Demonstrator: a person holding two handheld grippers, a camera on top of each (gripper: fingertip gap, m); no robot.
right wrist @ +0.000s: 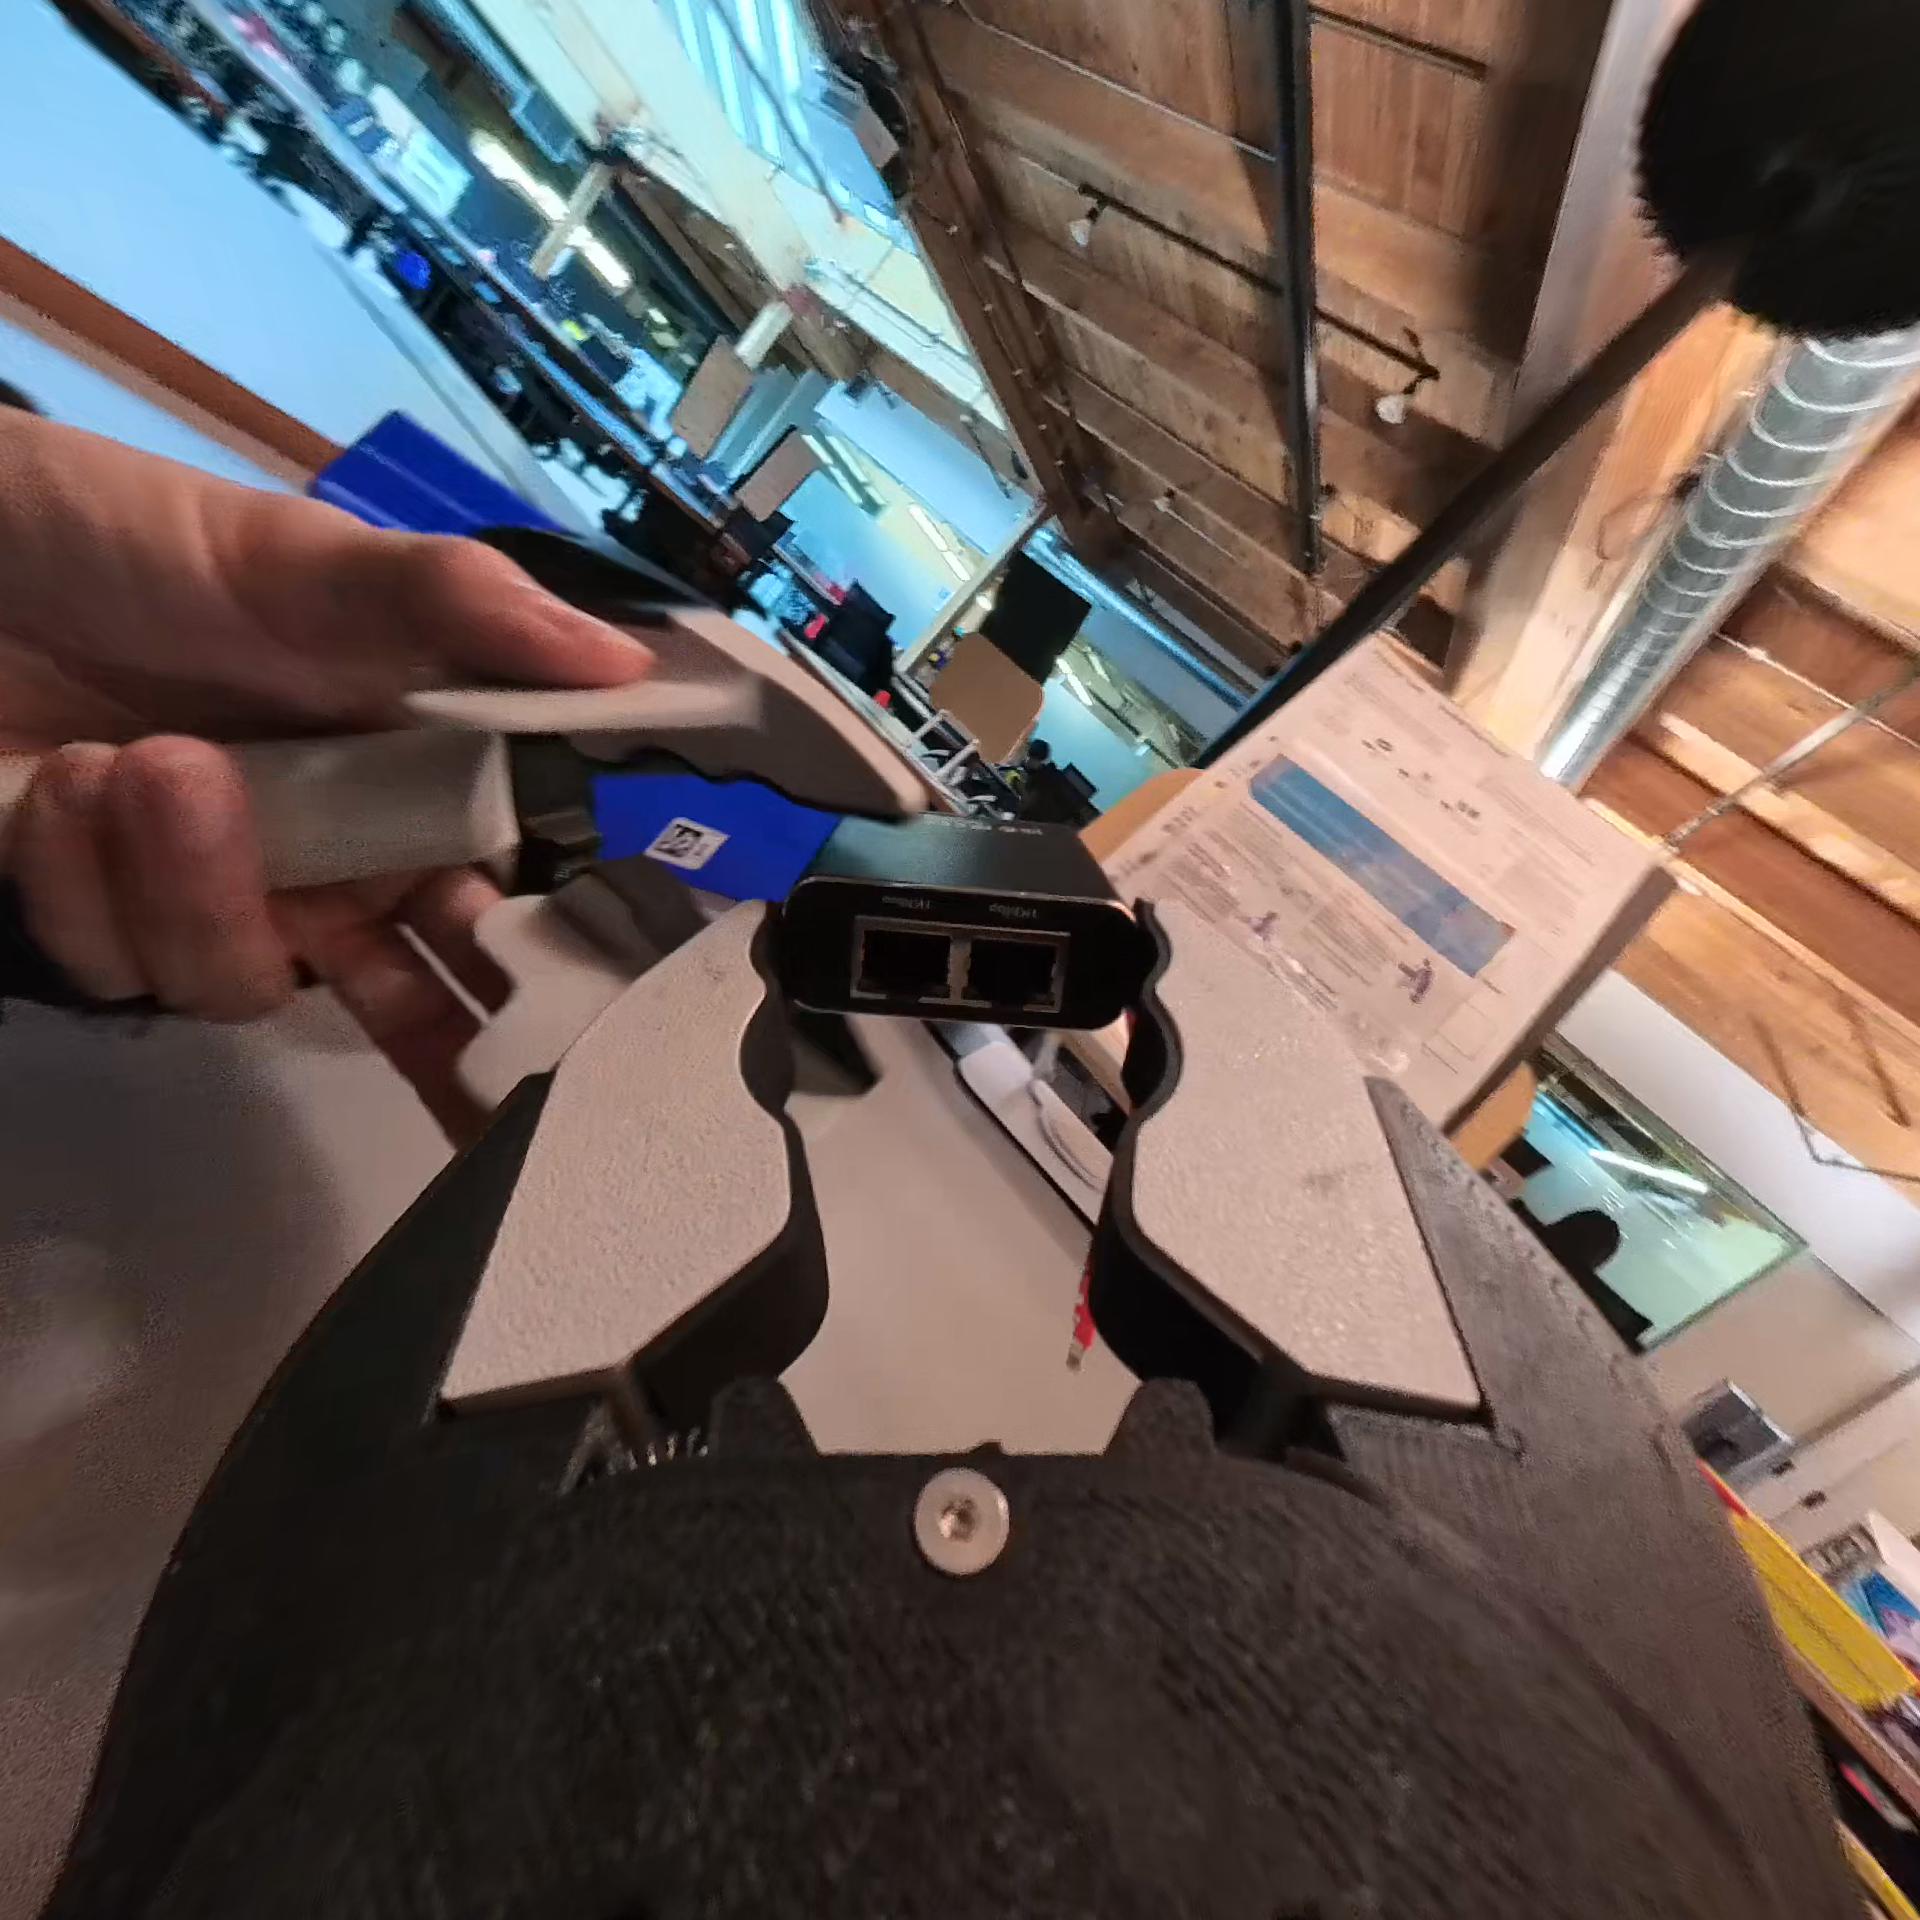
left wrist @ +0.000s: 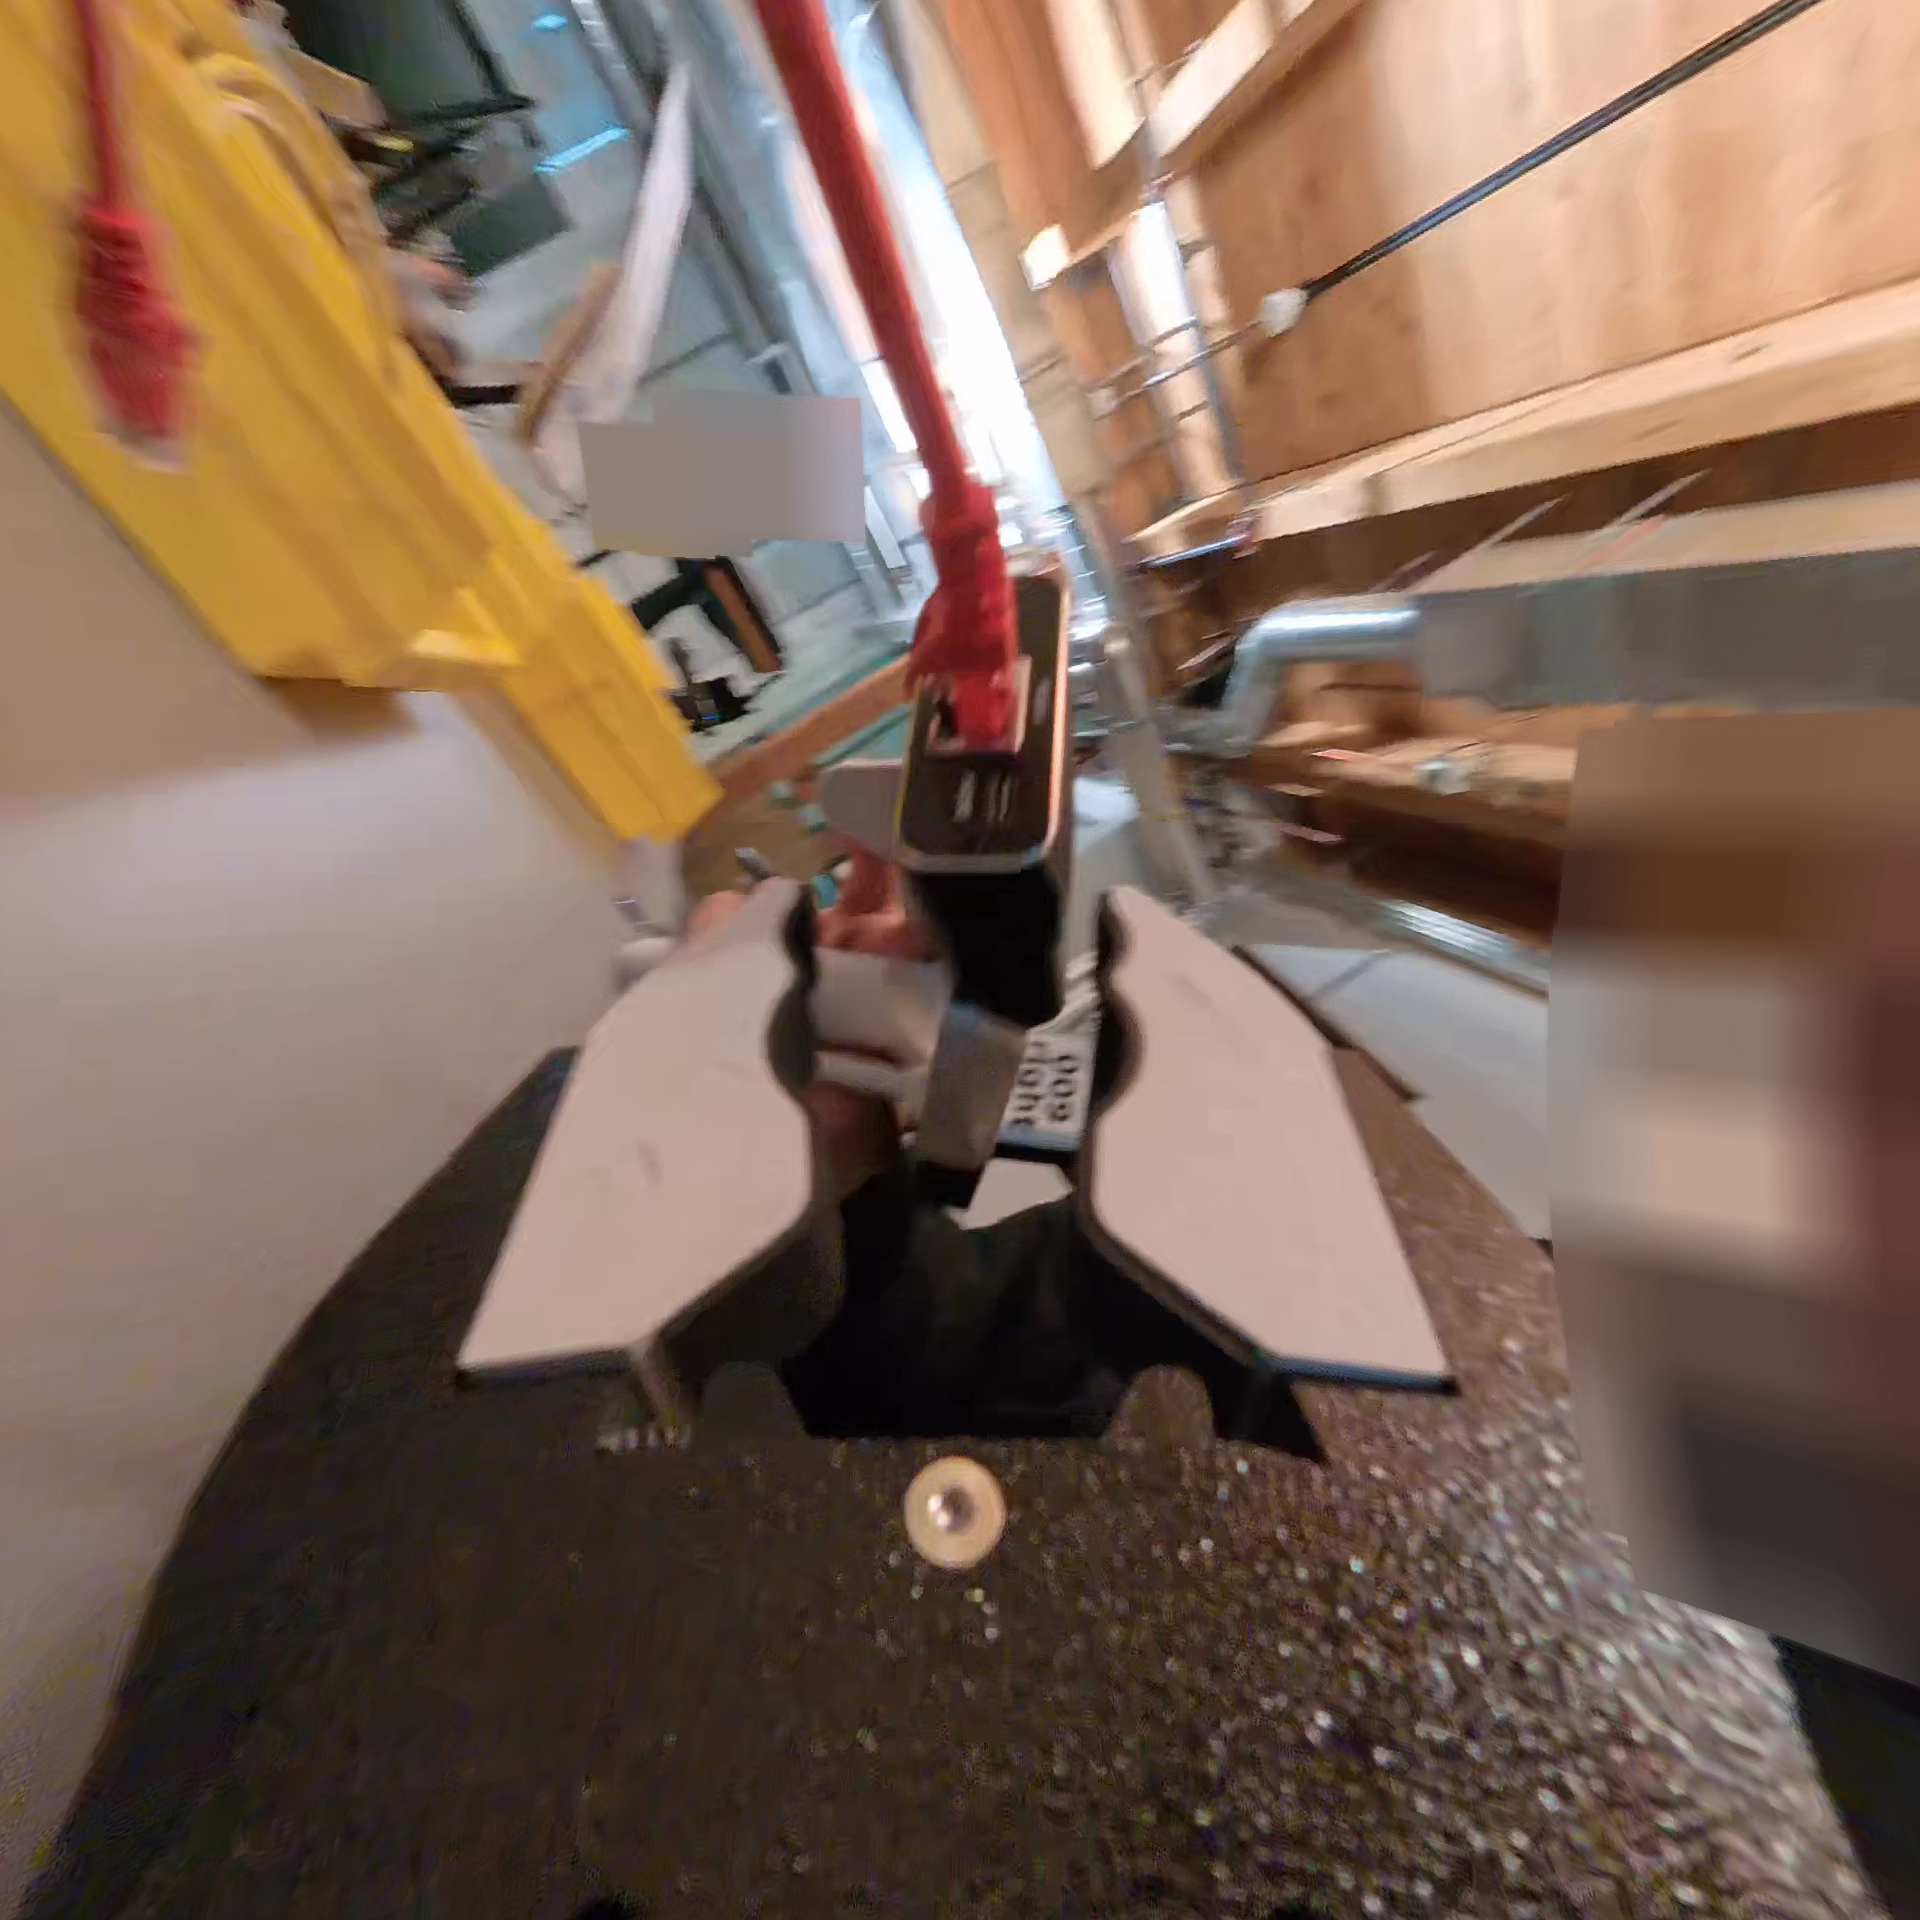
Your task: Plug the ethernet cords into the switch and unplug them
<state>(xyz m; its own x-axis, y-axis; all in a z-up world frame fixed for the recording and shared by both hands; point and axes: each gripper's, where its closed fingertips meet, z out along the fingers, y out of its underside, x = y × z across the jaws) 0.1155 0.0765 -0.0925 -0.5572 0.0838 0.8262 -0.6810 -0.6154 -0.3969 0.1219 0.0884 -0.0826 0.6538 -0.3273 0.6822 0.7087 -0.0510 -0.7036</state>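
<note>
Right gripper [right wrist: 961,966]: clamped on switch [right wrist: 956,951], ports facing its camera.
Left gripper [left wrist: 956,935]: spread wide, empty.
Red cord [left wrist: 961,613]: plugged in, straight ahead of left fingertips.

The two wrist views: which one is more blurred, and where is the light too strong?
Left wrist view: strong motion blur; the red cord plugged into the switch looks smeared, and a window strip behind it is overexposed. Right wrist view: sharper; the switch between the right tongs shows two empty ports clearly, only the hand is blurred; wide-angle distortion bends both.
</note>
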